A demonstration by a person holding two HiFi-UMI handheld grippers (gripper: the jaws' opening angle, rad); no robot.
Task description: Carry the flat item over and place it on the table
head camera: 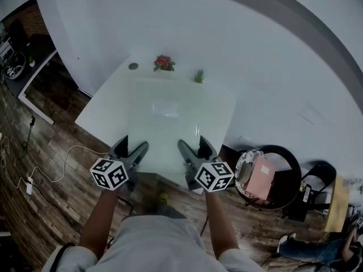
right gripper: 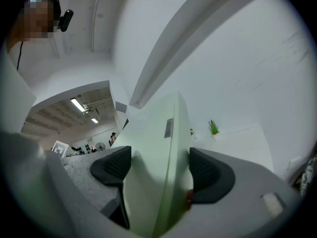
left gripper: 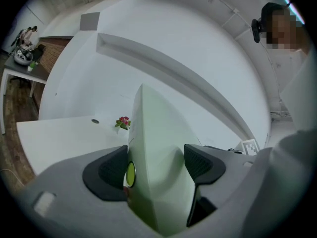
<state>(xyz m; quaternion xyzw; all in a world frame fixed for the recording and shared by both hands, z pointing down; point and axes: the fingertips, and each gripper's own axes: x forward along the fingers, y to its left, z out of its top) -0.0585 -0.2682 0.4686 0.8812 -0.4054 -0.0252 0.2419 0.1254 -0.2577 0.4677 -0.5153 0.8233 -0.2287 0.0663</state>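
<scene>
Room: a white wall fills the top of the head view, and a dark wood floor (head camera: 51, 169) runs along the left and bottom.
Flat item: a pale green board (head camera: 176, 123) in mid-frame, seen face-on and roughly level; it overlaps most of the table, and I cannot tell whether it touches it.
Left tongs: the left gripper (head camera: 131, 146) is closed on the board's near edge, lower left of centre, with a dark pad pressed against each face.
Right tongs: the right gripper (head camera: 195, 147) is clamped on the same edge, just right of centre, with both pads on the board.
Why held so: two grips spread along one edge probably stop a wide, thin sheet from tipping or twisting.
Table: a white table (head camera: 102, 112) shows bare left of the board.
Far edge: red flowers (head camera: 163, 62) and a small green plant (head camera: 199, 76) stand beyond the board, by the wall, apart from it.
Placement: the board likely needs to land short of those two.
Surroundings: a black chair (head camera: 283, 180) with a pink bundle (head camera: 261, 177) at lower right; a cable (head camera: 57, 163) on the floor at left.
</scene>
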